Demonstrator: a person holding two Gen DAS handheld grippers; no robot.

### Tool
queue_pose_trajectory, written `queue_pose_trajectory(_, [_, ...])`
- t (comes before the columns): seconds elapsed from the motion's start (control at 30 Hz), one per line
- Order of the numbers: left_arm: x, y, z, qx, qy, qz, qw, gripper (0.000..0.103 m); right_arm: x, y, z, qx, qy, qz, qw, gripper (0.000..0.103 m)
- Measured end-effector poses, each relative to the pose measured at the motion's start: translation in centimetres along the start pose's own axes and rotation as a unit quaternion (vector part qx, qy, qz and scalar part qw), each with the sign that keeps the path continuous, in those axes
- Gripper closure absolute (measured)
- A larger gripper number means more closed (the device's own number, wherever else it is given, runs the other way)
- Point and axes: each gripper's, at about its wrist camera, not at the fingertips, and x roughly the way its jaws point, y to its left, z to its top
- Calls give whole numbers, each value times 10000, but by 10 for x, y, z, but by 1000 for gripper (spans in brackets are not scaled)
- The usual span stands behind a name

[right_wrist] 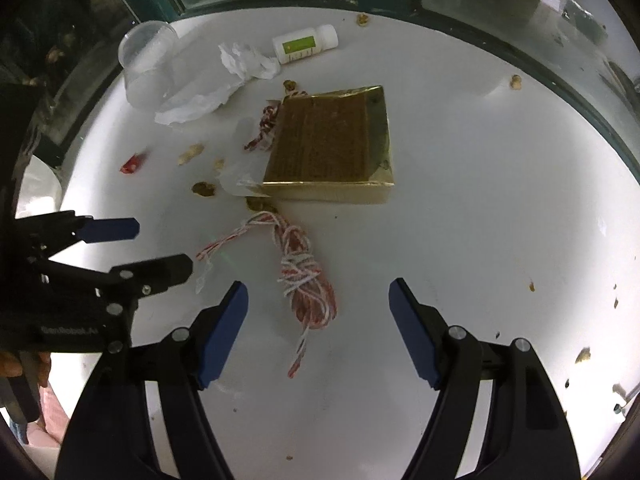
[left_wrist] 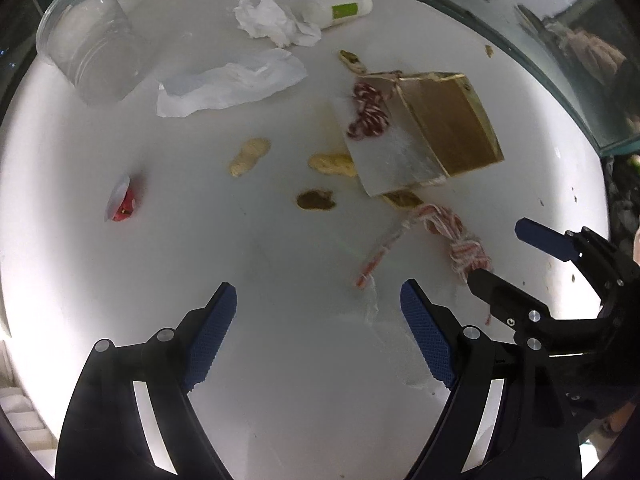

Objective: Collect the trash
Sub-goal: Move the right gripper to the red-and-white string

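I see nothing collected yet: both my left tool (left_wrist: 318, 336) and right tool (right_wrist: 318, 330) hang released and empty, with the red-white string (right_wrist: 306, 280), gold box (right_wrist: 332, 148), tissue (right_wrist: 246, 62) and peanut shells (left_wrist: 250, 156) scattered on the surface (right_wrist: 500, 200).

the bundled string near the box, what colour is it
Red and white twisted, clearest in the right wrist view.

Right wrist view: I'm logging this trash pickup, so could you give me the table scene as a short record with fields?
surface: white round table
largest item: flat gold box, lying flat
nearest item: red-and-white string bundle, on the table ahead of the right gripper
far items: clear plastic cup, crumpled tissue, small white bottle on its side
small bits: peanut shells, red wrapper
right gripper: open, empty
left gripper: open, empty
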Motion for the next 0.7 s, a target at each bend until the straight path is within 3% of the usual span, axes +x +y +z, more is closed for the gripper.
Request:
queue_pose_trajectory(0.17, [1,5,-1,-22,-75,-269,9996,22,10,10,1,-293,72,-26,9995,33])
queue_pose_trajectory(0.7, [2,20,-3,106,-292,138,9994,22,20,1,1,-112,158,56,9998,33])
